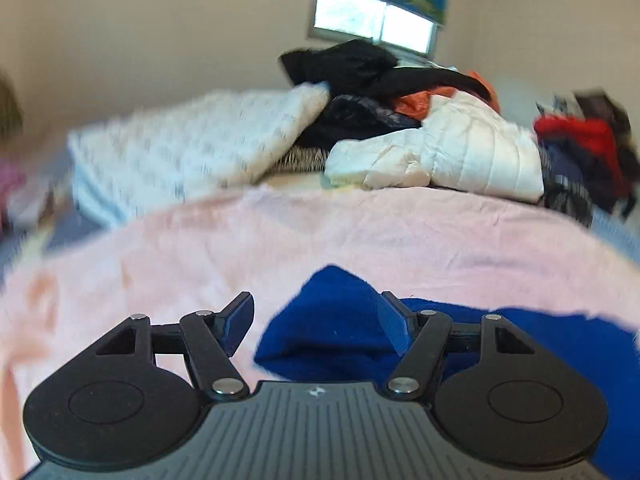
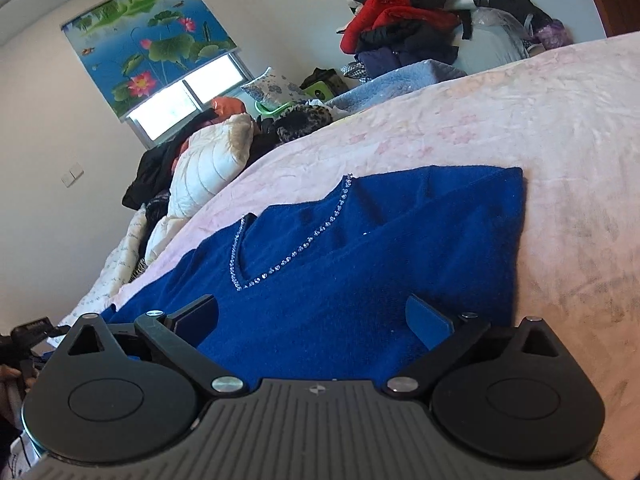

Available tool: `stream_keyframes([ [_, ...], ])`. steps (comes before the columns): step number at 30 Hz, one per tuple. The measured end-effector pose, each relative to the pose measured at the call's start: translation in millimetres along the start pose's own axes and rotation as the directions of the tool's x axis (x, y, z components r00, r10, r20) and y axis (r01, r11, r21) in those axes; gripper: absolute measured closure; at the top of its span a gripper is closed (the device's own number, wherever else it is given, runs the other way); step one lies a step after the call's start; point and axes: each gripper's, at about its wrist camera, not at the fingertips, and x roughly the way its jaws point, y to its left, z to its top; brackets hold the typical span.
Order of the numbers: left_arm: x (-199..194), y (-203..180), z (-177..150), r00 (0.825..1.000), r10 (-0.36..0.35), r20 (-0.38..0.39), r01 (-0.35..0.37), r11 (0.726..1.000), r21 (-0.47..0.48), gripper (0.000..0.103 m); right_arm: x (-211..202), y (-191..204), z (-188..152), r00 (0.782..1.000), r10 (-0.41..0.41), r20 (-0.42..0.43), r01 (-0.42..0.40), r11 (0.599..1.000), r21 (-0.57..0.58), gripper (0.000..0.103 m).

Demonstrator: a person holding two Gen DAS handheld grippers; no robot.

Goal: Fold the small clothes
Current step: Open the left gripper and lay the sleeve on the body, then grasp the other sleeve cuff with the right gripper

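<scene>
A royal-blue knitted top [image 2: 360,248] with a rhinestone-edged V neck [image 2: 288,260] lies on the pink blanket [image 2: 500,120]. My right gripper [image 2: 312,312] hovers over its near part, jaws spread wide, nothing between the pads. In the left wrist view a folded corner of the same blue top [image 1: 320,320] rises from the blanket [image 1: 280,232]. My left gripper [image 1: 318,320] stands open just above it, its right pad [image 1: 394,328] in front of the cloth and its left pad over the blanket; neither presses on it.
A pile of clothes sits at the bed's far side: a white quilted jacket [image 1: 452,152], black garments [image 1: 360,64], a printed white quilt [image 1: 200,148]. A second heap with red clothing [image 2: 392,16] stands far right. A window with a lotus blind [image 2: 152,40] is behind.
</scene>
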Motion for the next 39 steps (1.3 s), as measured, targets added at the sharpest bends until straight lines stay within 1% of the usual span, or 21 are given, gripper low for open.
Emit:
stream_keyframes([
  [2, -5.3, -31.7, -5.6, 0.996, -0.007, 0.086, -0.011, 0.978, 0.207, 0.035, 0.2, -0.7, -0.4, 1.0, 0.008, 0.005, -0.008, 1.0, 0.013, 0.003],
  [4, -2.6, -55.3, -12.6, 0.99, -0.029, 0.141, -0.019, 0.945, 0.327, 0.034, 0.5, -1.1, -0.7, 1.0, 0.01, 0.007, -0.01, 1.0, 0.015, 0.003],
  [6, 12.5, -73.2, -14.5, 0.992, -0.017, 0.124, -0.033, 0.919, 0.392, 0.034, 0.3, -1.7, -0.7, 1.0, 0.01, 0.007, -0.01, 1.0, 0.015, 0.003],
  [8, 34.8, -83.6, -19.7, 0.999, 0.01, 0.051, -0.032, 0.887, 0.46, 0.034, 0.4, -1.9, -0.7, 1.0, 0.013, 0.008, -0.013, 1.0, 0.019, 0.003],
  [10, 45.3, -84.9, -24.7, 1.0, -0.004, 0.001, 0.003, 0.875, 0.484, 0.036, 0.9, -1.8, -0.6, 1.0, 0.016, 0.01, -0.017, 1.0, 0.025, 0.003],
  [12, 37.3, -79.9, -24.2, 0.999, -0.053, -0.001, 0.048, 0.888, 0.458, 0.036, 1.2, -1.7, -0.5, 1.0, 0.02, 0.012, -0.02, 0.999, 0.029, 0.003],
  [13, 31.5, -75.7, -22.4, 0.995, -0.099, -0.002, 0.09, 0.895, 0.436, 0.035, 1.1, -1.9, -0.6, 1.0, 0.021, 0.013, -0.021, 0.999, 0.031, 0.003],
  [15, 23.0, -71.7, -21.8, 0.984, -0.177, -0.01, 0.165, 0.893, 0.419, 0.035, 0.9, -2.5, -1.0, 1.0, 0.024, 0.015, -0.025, 0.999, 0.034, 0.003],
  [16, 21.9, -72.3, -23.1, 0.983, -0.185, -0.016, 0.174, 0.885, 0.432, 0.035, 0.7, -2.9, -1.2, 1.0, 0.026, 0.016, -0.027, 0.999, 0.036, 0.003],
  [18, 28.7, -76.9, -27.5, 0.988, -0.148, -0.035, 0.147, 0.874, 0.463, 0.035, 0.4, -4.1, -1.6, 0.999, 0.03, 0.018, -0.031, 0.999, 0.04, 0.003],
  [23, 49.3, -69.6, -29.2, 0.985, -0.138, -0.108, 0.17, 0.904, 0.392, 0.034, -0.2, -5.3, -1.5, 0.999, 0.035, 0.022, -0.036, 0.998, 0.048, 0.003],
  [24, 52.4, -66.9, -28.1, 0.983, -0.143, -0.114, 0.176, 0.913, 0.369, 0.036, -0.2, -5.6, -1.7, 0.999, 0.036, 0.023, -0.037, 0.998, 0.048, 0.003],
  [25, 54.0, -64.7, -26.9, 0.98, -0.153, -0.123, 0.187, 0.919, 0.348, 0.043, -0.2, -5.7, -1.6, 0.999, 0.037, 0.023, -0.038, 0.998, 0.049, 0.002],
  [26, 55.6, -62.9, -24.9, 0.975, -0.173, -0.142, 0.211, 0.92, 0.329, 0.061, -0.2, -5.7, -1.6, 0.999, 0.037, 0.023, -0.038, 0.998, 0.049, 0.002],
  [28, 56.0, -61.0, -21.0, 0.971, -0.18, -0.155, 0.22, 0.928, 0.301, 0.066, -0.2, -6.1, -1.3, 0.999, 0.039, 0.024, -0.041, 0.998, 0.052, 0.002],
  [29, 55.6, -59.9, -19.9, 0.973, -0.175, -0.153, 0.213, 0.932, 0.295, 0.077, -0.2, -6.3, -1.4, 0.999, 0.041, 0.025, -0.042, 0.998, 0.053, 0.002],
  [31, 56.2, -54.0, -16.4, 0.97, -0.184, -0.16, 0.22, 0.942, 0.253, 0.08, -0.7, -7.6, -1.6, 0.999, 0.045, 0.028, -0.046, 0.997, 0.057, 0.001],
  [32, 56.3, -50.4, -14.7, 0.97, -0.185, -0.16, 0.218, 0.949, 0.228, 0.086, -0.7, -7.9, -1.7, 0.999, 0.046, 0.029, -0.048, 0.997, 0.058, 0.001],
  [33, 55.6, -46.9, -12.4, 0.97, -0.185, -0.156, 0.214, 0.956, 0.202, 0.088, -0.7, -8.0, -1.6, 0.998, 0.047, 0.029, -0.049, 0.997, 0.059, 0.001],
  [36, 51.3, -39.9, -6.9, 0.969, -0.202, -0.144, 0.223, 0.963, 0.15, 0.09, -0.5, -8.3, -1.6, 0.998, 0.046, 0.029, -0.048, 0.997, 0.058, 0.001],
  [39, 46.5, -32.0, 0.7, 0.951, -0.263, -0.162, 0.273, 0.961, 0.041, 0.09, -0.4, -8.5, -1.6, 0.998, 0.047, 0.029, -0.049, 0.997, 0.059, 0.001],
])
